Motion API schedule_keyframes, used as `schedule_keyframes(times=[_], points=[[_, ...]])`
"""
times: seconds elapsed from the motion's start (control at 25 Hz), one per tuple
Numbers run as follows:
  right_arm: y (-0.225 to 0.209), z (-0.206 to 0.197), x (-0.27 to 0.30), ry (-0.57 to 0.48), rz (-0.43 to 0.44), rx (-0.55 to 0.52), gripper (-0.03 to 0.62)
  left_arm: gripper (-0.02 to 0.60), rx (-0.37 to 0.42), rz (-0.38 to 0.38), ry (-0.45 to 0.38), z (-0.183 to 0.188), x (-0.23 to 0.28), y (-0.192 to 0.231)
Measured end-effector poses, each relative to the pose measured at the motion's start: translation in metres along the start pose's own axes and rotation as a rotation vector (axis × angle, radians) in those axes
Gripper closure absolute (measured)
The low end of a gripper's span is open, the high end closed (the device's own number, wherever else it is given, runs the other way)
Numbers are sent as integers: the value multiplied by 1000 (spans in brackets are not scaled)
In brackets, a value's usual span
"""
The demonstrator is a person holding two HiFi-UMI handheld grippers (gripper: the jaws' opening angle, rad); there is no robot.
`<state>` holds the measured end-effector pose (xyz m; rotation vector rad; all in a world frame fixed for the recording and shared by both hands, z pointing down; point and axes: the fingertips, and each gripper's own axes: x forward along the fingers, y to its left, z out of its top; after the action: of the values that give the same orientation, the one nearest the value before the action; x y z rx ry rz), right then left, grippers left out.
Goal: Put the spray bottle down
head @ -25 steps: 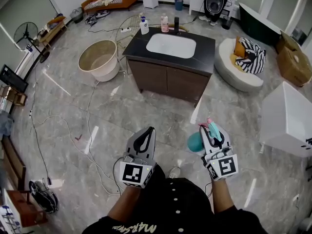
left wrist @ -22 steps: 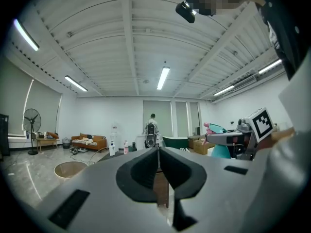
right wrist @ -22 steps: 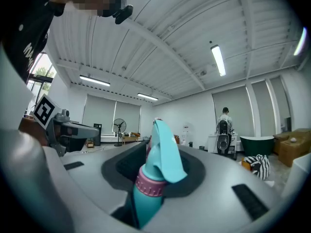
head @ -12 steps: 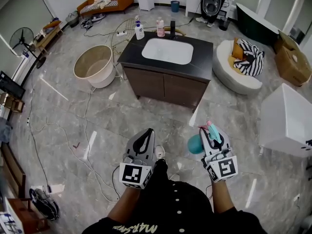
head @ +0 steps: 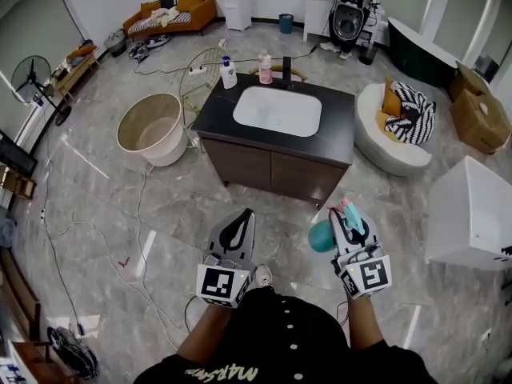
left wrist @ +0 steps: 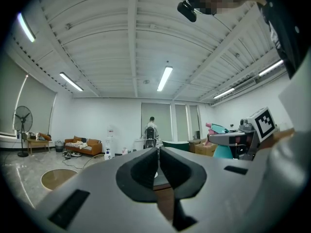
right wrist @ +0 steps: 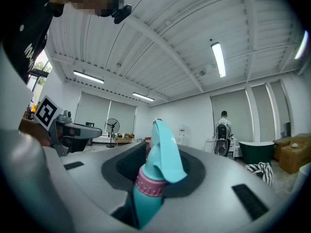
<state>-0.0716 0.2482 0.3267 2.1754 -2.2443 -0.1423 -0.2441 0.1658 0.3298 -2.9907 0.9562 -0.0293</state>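
A teal spray bottle (head: 322, 235) with a pink collar is clamped at its neck in my right gripper (head: 346, 219), body hanging to the left of the jaws. In the right gripper view the bottle (right wrist: 154, 178) stands between the pads with its trigger head on top. My left gripper (head: 237, 232) is level beside it, shut with nothing in it; in the left gripper view the left gripper (left wrist: 158, 165) shows its pads together. Ahead stands a dark vanity (head: 214, 112) with a white sink (head: 277, 110).
Two bottles (head: 229, 72) (head: 265, 67) and a black faucet (head: 286, 66) stand at the vanity's back edge. A round beige tub (head: 150, 128) is to its left, a white cushion seat (head: 376, 138) and a white box (head: 472, 202) to the right. Cables (head: 104, 238) cross the floor.
The vanity has come nearer and lower in the head view as the person walks toward it. Both grippers keep their places in view, and the bottle stays gripped.
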Motion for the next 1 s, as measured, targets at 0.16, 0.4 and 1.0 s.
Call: schedule_keyframes(times=[0.16,0.4,1.0], points=[[-8,2,40,-6,-4,-8,496,560,-10,0,-9,2,27,29],[-12,-2,87,-4,-25,-13,496,560,-13,-18,-5,-3,59,68],[-57,-47,143,68,-95,25,496,560,-39,-85,64,-37,141,98]])
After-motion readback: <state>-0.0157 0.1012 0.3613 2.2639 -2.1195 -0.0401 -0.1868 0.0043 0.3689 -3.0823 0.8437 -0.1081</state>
